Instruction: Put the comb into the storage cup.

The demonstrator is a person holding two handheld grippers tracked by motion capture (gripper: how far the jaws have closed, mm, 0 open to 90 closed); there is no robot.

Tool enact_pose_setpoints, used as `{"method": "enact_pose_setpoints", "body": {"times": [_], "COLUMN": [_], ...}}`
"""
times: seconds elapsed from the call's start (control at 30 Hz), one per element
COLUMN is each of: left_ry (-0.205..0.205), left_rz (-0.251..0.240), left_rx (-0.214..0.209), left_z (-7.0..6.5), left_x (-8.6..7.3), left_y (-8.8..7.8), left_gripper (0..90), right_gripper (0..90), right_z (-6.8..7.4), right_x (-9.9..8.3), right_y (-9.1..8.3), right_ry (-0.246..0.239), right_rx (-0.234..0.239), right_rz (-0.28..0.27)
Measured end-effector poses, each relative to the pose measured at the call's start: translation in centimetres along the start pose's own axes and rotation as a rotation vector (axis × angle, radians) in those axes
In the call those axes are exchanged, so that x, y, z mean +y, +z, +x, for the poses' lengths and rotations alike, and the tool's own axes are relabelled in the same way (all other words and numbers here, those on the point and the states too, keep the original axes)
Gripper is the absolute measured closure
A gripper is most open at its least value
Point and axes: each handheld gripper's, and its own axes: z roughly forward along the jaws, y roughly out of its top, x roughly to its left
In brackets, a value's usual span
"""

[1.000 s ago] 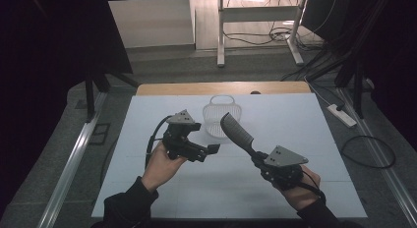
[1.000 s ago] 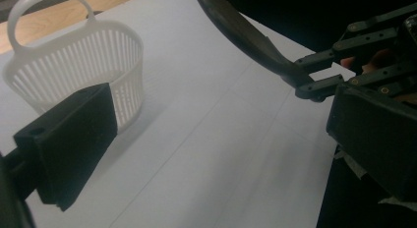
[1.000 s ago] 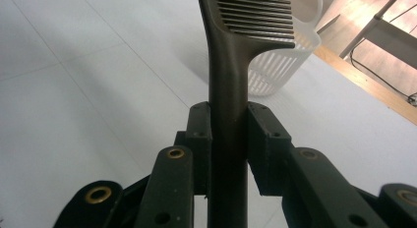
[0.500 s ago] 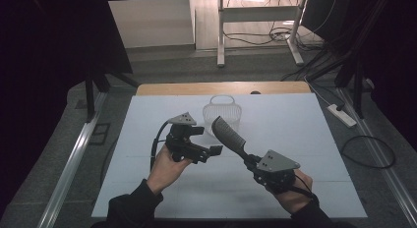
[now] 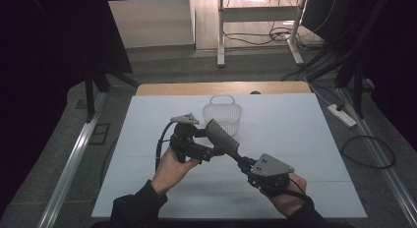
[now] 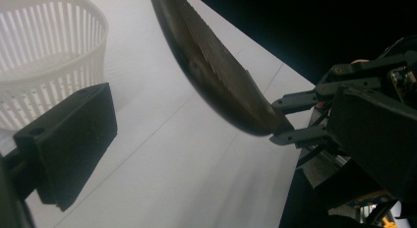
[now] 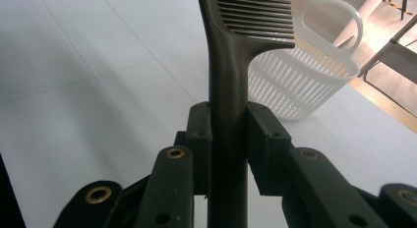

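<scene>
The right tongs (image 7: 230, 129) clamp the dark ridged plastic comb (image 7: 236, 66) by its handle. Its long axis slants up toward the white slatted plastic basket (image 5: 222, 115), passing just beside the left tongs (image 5: 209, 152), whose jaws stand wide and empty.

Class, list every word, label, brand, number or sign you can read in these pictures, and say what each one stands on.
None: no readable text stands on anything.
The comb, the basket, the white table and both grippers (left gripper, right gripper) bear no lettering.
</scene>
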Motion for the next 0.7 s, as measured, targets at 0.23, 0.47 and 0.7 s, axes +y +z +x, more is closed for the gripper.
{"method": "enact_pose_setpoints", "body": {"times": [0.23, 0.47, 0.7], "left_ry": [-0.016, -0.052, -0.099], "left_rz": [0.006, 0.004, 0.013], "left_rx": [-0.007, -0.046, -0.128], "left_z": [-0.01, 0.43, 0.83], "left_x": [0.12, -0.03, -0.09], "left_y": [0.28, 0.04, -0.11], "left_gripper": [0.1, 16.4, 47.2], "right_gripper": [72.7, 72.7, 72.7], "right_z": [0.35, 0.59, 0.62], "right_x": [0.09, 0.11, 0.06], "right_y": [-0.01, -0.04, 0.05], "right_ry": [-0.022, -0.049, -0.054], "right_rx": [-0.004, -0.015, -0.016], "right_rz": [-0.012, -0.020, -0.017]}}
